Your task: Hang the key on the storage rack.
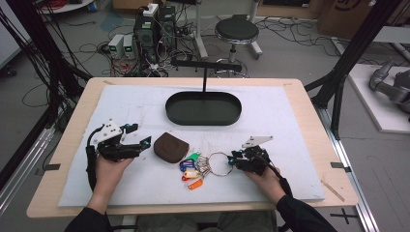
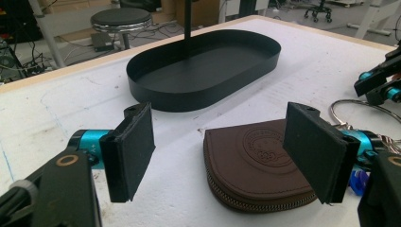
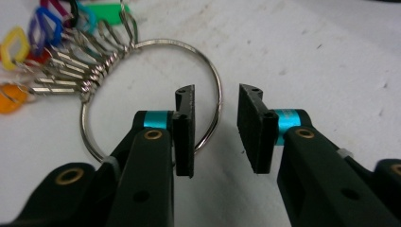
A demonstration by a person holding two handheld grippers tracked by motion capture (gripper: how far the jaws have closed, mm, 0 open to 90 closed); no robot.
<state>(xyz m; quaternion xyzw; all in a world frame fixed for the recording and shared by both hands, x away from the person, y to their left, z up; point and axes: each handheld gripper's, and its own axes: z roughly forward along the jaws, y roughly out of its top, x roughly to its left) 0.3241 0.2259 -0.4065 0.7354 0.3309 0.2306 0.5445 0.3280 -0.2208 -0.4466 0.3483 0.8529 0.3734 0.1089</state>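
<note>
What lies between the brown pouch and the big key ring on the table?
The bunch of coloured key tags, strung on the key ring, beside the brown pouch, in the high view.

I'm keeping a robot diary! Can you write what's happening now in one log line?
left claw: open, by brown pouch | right claw: open, straddling key ring wire | black tray: empty

Pretty clearly a robotics lab – not anybody's home

My workbench (image 1: 300, 96) is a plywood top with a white mat (image 1: 270, 116) over it, boxed in by black aluminium framing (image 1: 360, 43). Past its far edge the grey floor is a mess of cables (image 1: 92, 48), with computer towers (image 1: 154, 26) and small power boxes (image 1: 122, 46) sitting right on it – plus a round black stool (image 1: 236, 30) and cardboard boxes (image 1: 338, 17) against the wall.
</note>
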